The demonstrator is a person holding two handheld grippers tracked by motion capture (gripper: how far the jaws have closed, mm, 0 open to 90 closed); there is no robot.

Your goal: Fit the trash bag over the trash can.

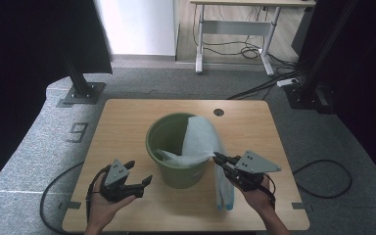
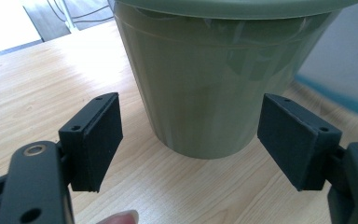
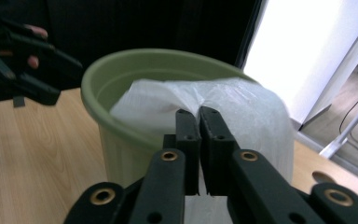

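Green bucket (image 1: 178,169); white bag (image 1: 200,139); black claws.

bench (image 1: 127,127): light wood top, rounded corners, round hole (image 1: 219,112) near far edge | on it: green bucket (image 1: 176,171) at centre, upright | white bag (image 1: 223,193): lower end reaches bench just right of bucket, contact unclear | bench stands on grey carpet (image 1: 39,147)

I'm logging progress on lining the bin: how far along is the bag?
Done: part of the white plastic bag already lies inside the green bin. In hand: the right gripper pinches the bag at the rim, the rest hanging outside. Left: spreading it around the rim; the left gripper is open beside the bin.
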